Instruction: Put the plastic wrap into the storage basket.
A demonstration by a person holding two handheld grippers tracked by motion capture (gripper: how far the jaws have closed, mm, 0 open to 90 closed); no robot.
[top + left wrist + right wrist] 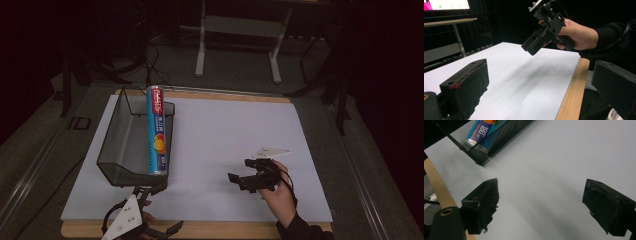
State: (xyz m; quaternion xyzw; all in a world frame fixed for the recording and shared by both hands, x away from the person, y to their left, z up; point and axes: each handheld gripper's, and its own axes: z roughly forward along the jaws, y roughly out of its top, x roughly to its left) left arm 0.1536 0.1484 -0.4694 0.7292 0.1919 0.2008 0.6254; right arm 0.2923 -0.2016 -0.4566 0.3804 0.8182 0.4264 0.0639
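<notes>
Both claws were matte black blocks with chunky, frayed foam pads. The left claw (150,190) carried a grey three-cornered plate dotted with small holes; the right claw (240,170) bore a similar white-grey plate and a thin black cable. The person wore a dark sleeve (614,35).

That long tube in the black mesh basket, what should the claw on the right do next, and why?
Probably glide the right claw left toward the long red-and-blue tube. Its jaws stand wide open with nothing between them, above bare white board, and the tube leans on the black mesh basket, apart from it.
</notes>
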